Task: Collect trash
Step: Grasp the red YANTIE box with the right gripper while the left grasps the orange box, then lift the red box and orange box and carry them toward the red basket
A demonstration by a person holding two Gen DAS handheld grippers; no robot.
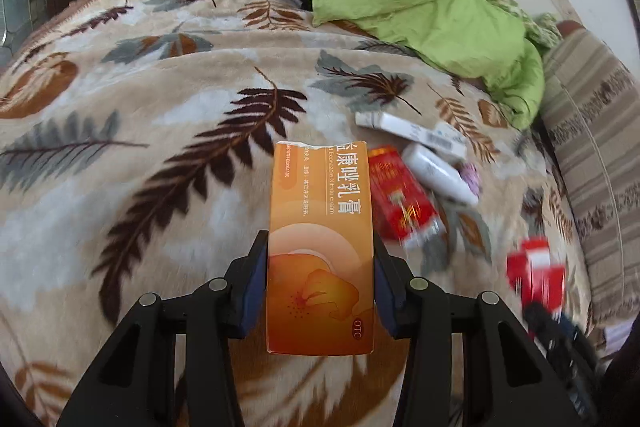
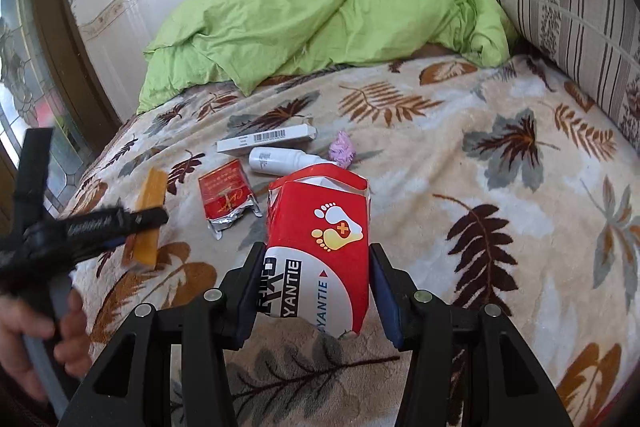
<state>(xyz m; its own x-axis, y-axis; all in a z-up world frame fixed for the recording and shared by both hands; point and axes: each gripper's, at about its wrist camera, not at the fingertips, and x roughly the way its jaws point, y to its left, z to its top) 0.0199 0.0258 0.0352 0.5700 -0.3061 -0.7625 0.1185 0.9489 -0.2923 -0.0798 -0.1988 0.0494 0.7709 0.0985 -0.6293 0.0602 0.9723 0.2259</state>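
Note:
An orange cream box (image 1: 320,247) lies lengthwise between the pads of my left gripper (image 1: 320,243), which touch both of its long sides just above the leaf-patterned blanket (image 1: 140,147). The right wrist view shows that same orange box (image 2: 150,195) under the left gripper (image 2: 148,223), with a hand (image 2: 40,339) on its handle. My right gripper (image 2: 316,251) is shut on a torn-open red and white foot-care box (image 2: 320,239), held up off the bed. The same red box (image 1: 536,271) shows blurred in the left wrist view.
On the blanket beyond lie a red foil pack (image 2: 226,195), a white bottle (image 2: 280,159), a long white carton (image 2: 266,139) and a small pink wad (image 2: 342,147). A green duvet (image 2: 320,23) is heaped at the back, a striped pillow (image 2: 560,7) at the right.

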